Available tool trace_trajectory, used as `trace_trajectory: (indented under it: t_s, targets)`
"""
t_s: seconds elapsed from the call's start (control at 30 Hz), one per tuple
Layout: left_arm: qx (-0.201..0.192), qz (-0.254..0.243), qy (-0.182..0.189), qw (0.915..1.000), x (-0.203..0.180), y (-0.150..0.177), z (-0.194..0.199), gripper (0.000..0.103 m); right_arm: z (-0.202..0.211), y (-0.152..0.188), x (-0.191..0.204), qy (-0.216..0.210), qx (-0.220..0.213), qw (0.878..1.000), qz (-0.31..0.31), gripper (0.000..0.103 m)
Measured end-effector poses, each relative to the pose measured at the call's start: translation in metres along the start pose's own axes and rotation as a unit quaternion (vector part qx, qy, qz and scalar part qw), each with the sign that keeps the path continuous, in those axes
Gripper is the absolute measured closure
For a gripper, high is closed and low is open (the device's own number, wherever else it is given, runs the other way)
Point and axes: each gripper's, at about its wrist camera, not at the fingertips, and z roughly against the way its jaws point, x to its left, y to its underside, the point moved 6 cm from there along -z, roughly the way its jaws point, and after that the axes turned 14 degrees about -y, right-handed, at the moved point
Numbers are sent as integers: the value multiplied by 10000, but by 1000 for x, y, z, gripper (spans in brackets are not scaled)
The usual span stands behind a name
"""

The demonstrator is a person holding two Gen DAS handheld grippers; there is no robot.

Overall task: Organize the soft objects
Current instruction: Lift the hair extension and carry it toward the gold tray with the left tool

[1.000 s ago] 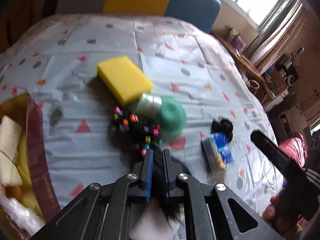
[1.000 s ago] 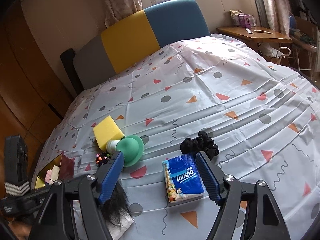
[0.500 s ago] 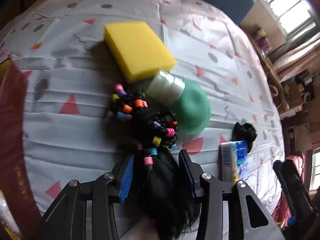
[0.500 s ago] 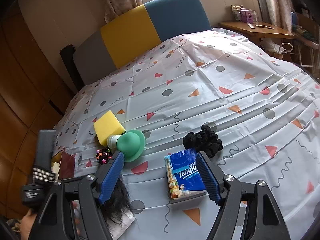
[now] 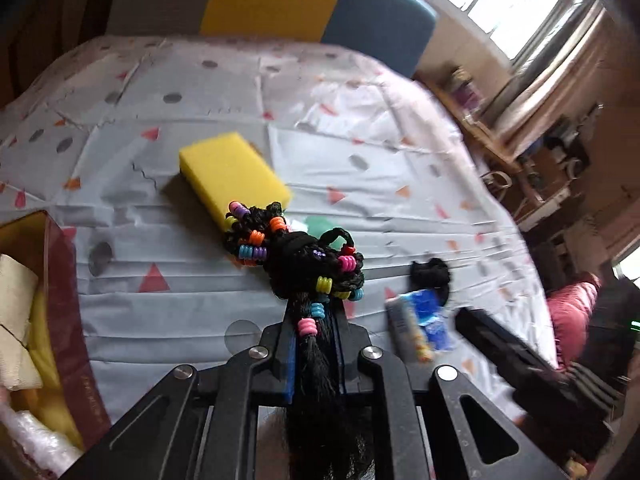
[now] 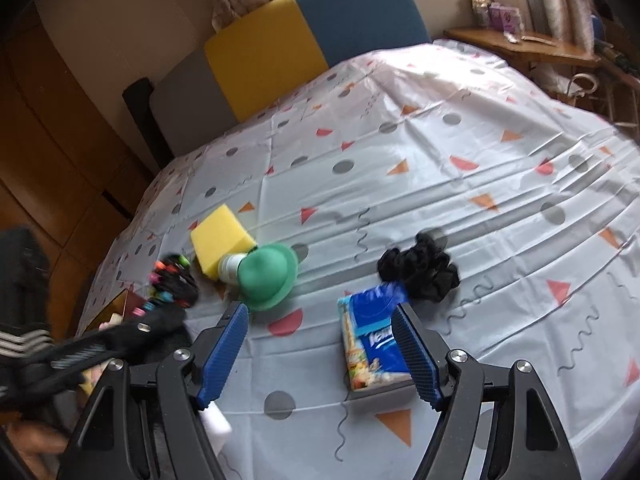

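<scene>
- A dark red box [image 5: 66, 300] is sitting at the lower left edge of the left wrist view, holding pale, padded-looking pieces and yellow material.
- A yellow sponge block [image 5: 232, 178], rectangular and matte, is lying on the glossy patterned sheet [image 5: 360, 128] left of centre.
- The left gripper [image 5: 316, 340] is clenching the black beaded hairpiece [image 5: 304, 268] at bottom centre; its braided knot with coloured plastic beads is sticking out past the fingertips and hiding most of the green cup.
- In the right wrist view, that green cup [image 6: 266, 276] is lying on its side, touching the sponge.
- The right gripper [image 6: 320, 344] is standing released at lower centre, nothing between its ribbed blue pads [image 6: 224, 350].
- A blue tissue pack [image 6: 370, 346] is lying just beside its right finger.
- A crinkly black scrunchie [image 6: 420, 266] is lying at the pack's far end, right of centre.
</scene>
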Motion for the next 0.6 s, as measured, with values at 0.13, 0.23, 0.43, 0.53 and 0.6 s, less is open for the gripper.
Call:
trace_trajectory:
  t_s: [0.13,0.23,0.43,0.53,0.6]
  targets:
    - [103,474,643,9968,7,-5,14,91,-15,12,3,-59,374,9993,61,28]
    - [-31,600,733,9955,10,-12,25,91,-22,19,2,41,548,9984,135,27]
    - [-67,902,916,9917,21,-22,36,91,-25,24,5,-489,793,9956,-47,27]
    - [-166,989,713,9924,28,-27,38,91,-33,34,25,-1558,1265,9795,-199,24]
    - [-111,1131,791,9904,31,-27,37,91,-31,37,42,-1679,1263,9775,203,16]
